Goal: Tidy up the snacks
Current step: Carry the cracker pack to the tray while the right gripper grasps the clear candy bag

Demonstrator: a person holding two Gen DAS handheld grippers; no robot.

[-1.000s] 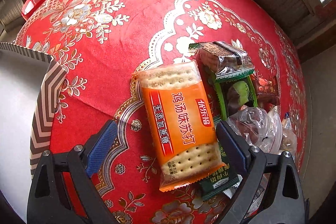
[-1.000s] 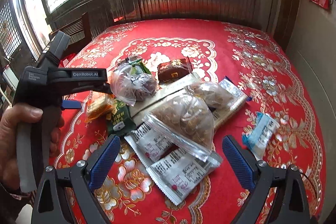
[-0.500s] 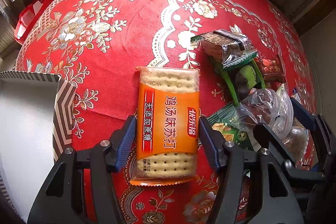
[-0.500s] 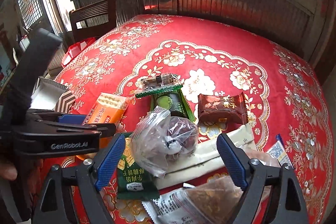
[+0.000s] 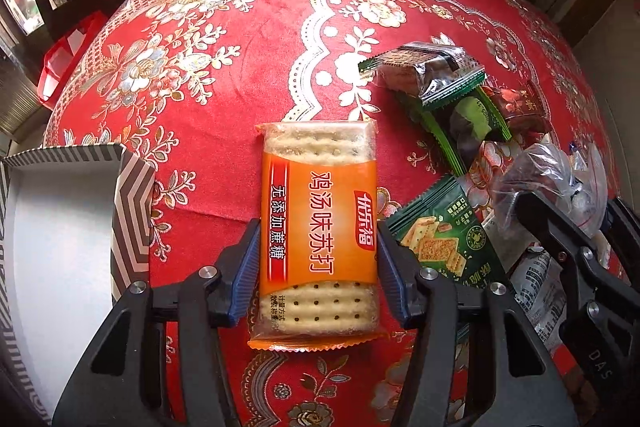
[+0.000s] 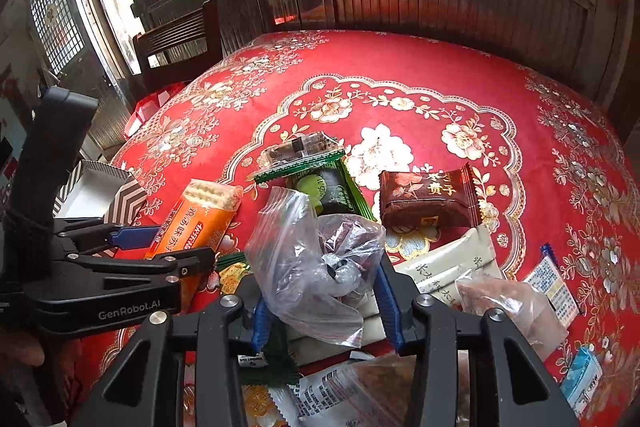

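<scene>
The left tongs point(image 5: 318, 263) pinch the orange soda cracker packet point(image 5: 318, 223) just beside the striped box point(image 5: 132, 211), likely its destination, while the right tongs point(image 6: 322, 311) close around a clear plastic bag point(image 6: 312, 259).

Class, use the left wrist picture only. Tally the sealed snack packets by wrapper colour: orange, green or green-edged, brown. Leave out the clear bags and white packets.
Orange: 1, the orange cracker pack
Green or green-edged: 3, the wafer pack, the matcha pack, the dark green cracker pack
Brown: 1, the brown pack
Total: 5
</scene>
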